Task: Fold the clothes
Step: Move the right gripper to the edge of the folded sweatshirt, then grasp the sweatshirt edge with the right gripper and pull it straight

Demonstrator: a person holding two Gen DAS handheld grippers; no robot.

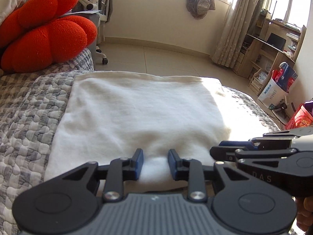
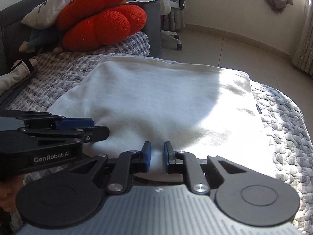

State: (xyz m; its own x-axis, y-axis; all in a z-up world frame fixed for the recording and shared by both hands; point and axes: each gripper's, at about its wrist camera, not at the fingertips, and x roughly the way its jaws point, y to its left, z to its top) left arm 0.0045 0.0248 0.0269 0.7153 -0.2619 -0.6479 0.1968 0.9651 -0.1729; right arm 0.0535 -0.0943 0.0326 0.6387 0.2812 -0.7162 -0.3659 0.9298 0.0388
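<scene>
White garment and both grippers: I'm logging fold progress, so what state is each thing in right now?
White garment: folded into a flat rectangle on the quilt, near edge bunched between both grippers' jaws.
Left gripper: jaws closed on the garment's near edge.
Right gripper: jaws closed on the same edge.
Red cushion: resting untouched at the far end.

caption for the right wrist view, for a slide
Right claw pinching the near edge of a white garment on a quilted bed, left claw alongside.
</scene>
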